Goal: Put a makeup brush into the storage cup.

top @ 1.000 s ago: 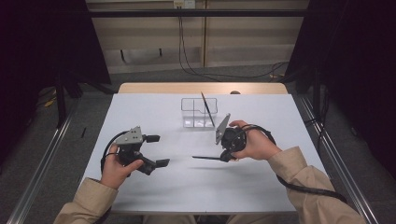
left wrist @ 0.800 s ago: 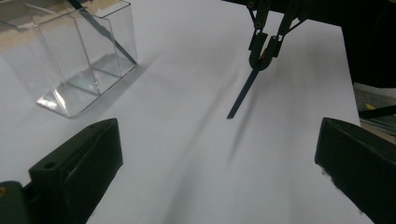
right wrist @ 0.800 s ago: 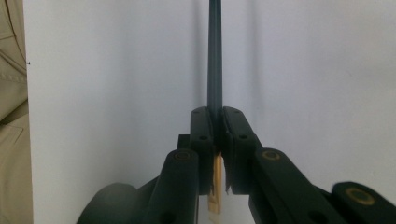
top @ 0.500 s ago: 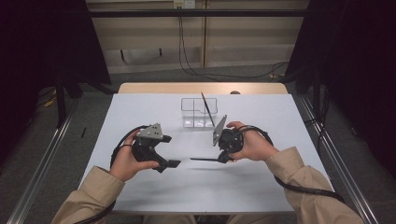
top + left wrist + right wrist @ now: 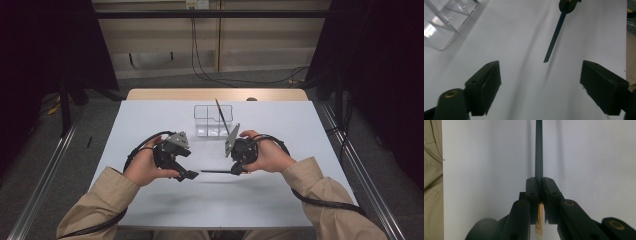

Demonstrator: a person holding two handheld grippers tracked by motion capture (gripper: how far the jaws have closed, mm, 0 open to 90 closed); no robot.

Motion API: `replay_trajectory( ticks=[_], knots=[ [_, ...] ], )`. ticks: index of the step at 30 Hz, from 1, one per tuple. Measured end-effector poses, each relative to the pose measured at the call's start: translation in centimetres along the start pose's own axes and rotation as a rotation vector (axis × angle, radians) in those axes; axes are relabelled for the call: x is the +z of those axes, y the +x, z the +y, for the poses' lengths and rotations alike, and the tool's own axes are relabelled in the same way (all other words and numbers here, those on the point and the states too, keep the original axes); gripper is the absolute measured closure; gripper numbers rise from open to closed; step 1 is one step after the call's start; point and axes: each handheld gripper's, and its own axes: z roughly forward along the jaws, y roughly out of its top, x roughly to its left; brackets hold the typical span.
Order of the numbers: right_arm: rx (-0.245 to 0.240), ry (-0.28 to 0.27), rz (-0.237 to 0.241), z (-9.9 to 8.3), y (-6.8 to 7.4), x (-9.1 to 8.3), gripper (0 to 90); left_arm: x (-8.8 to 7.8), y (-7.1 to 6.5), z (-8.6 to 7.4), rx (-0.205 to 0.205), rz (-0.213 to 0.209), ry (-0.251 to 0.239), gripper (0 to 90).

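Since the earlier frames, the left gripper has been brought inward from the left part of the surface toward the middle, while the right gripper has been shifted only slightly. A dark, thin pencil is clamped between the closed jaws of the right gripper and is held roughly level above the surface, its free end pointed at the left gripper. In the left gripper view the pencil's tip is seen ahead of the wide-open jaws and between their lines, not yet within them; nothing is held there. A clear divided holder stands farther back on the surface, with another pencil leaning in it.

Judged from this, the pencil has been lifted and presented, and a hand-over appears close to being made. What seems left is for the tip to be taken between the left jaws, gripped, and released by the right; whether the holder is the final place cannot be told.
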Motion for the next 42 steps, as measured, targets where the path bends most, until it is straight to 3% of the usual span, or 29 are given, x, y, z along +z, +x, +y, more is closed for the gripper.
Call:
replay_trajectory(
  ticks=[2, 6, 10, 22, 33, 36, 42],
  knots=[
    [-0.002, 0.002, 0.004, 0.1, 0.0, 0.0, 84.0, 0.2, -0.1, 0.3, 0.003, -0.018, 0.035, 31.3],
    [-0.002, -0.004, 0.006, 0.2, 0.1, 0.1, 84.0, 0.6, -0.4, 1.0, 0.013, -0.006, 0.085, 33.9],
    [-0.008, -0.015, 0.008, 0.3, 0.2, 0.0, 84.0, 1.2, -0.4, 1.4, 0.052, 0.002, 0.123, 38.1],
    [-0.020, -0.042, 0.012, 0.6, 0.3, -0.6, 84.0, 2.8, -0.8, 2.6, 0.145, -0.002, 0.172, 58.4],
    [-0.031, -0.056, 0.015, 0.8, 0.4, -0.7, 84.0, 3.7, -0.9, 2.9, 0.162, -0.024, 0.219, 70.7],
    [-0.029, -0.053, 0.017, 0.8, 0.3, -0.7, 84.0, 3.8, -1.0, 2.9, 0.148, -0.031, 0.205, 72.4],
    [-0.033, -0.061, 0.019, 0.8, 0.3, -0.6, 84.0, 4.1, -1.1, 3.1, 0.171, -0.045, 0.217, 75.3]
  ],
)
